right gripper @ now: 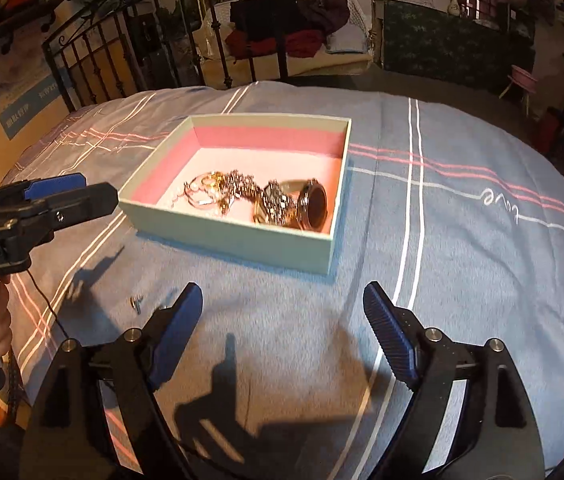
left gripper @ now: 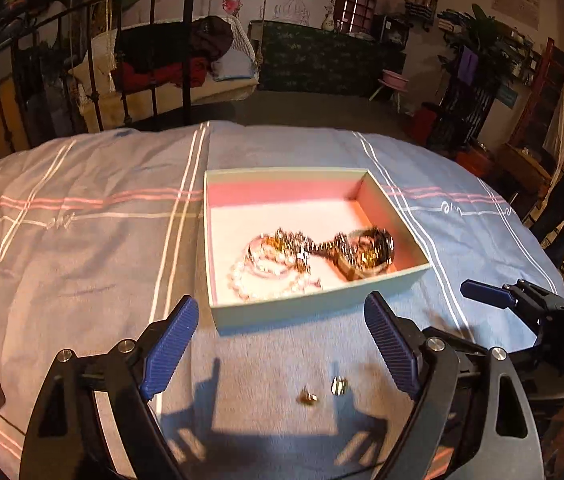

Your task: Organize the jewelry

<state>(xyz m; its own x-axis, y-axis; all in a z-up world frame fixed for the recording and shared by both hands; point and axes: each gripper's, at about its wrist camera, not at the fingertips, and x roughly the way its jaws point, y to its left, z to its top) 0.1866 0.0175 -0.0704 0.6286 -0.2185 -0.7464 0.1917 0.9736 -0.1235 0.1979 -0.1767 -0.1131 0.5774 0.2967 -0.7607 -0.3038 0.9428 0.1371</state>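
Hovering your left gripper [left gripper: 282, 340], fingers apart, near the two earrings [left gripper: 321, 392], you lower straight, pinching one before lifting toward the box [left gripper: 313, 300].

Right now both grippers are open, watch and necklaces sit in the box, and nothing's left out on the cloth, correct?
Not quite: two small earrings lie on the cloth in front of the box, per the left wrist view. Left gripper and right gripper open, rest stands.

Open pale-green box [left gripper: 313, 304], pink-lined, holding tangled pearls, chains and watch [left gripper: 373, 254]; two small gold earrings [left gripper: 323, 392] lying outside, near its front.
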